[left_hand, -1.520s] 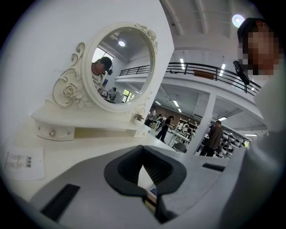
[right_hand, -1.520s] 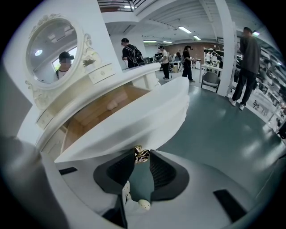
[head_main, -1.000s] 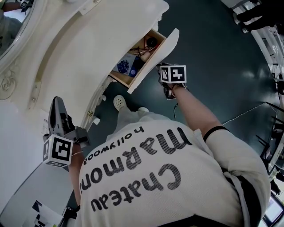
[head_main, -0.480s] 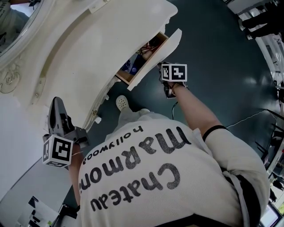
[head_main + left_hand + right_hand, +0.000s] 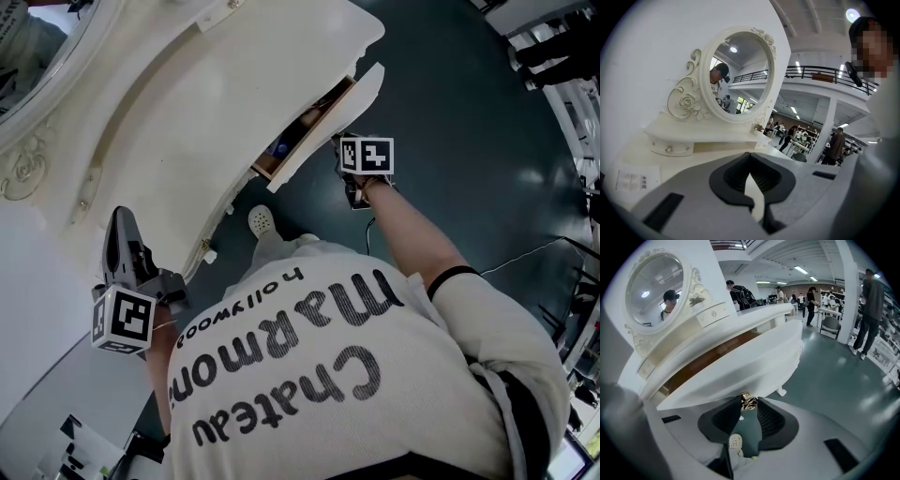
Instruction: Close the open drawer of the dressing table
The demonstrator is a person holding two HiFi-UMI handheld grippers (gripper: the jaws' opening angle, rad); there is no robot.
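Observation:
The cream dressing table has one drawer still partly out at its right end, with only a narrow strip of its wooden inside showing. My right gripper is at the drawer's white front, shut on the small gold knob held between its tips. My left gripper hovers over the left part of the tabletop, shut and holding nothing; the left gripper view faces the oval mirror.
A white shoe stands on the dark floor under the table edge. A small upper drawer with a knob sits below the mirror. A paper sheet lies on the tabletop. People and furniture stand farther off.
The drawer has slid further into the table, hiding most of its contents, with my right gripper still on the knob. The left gripper has stayed in place.

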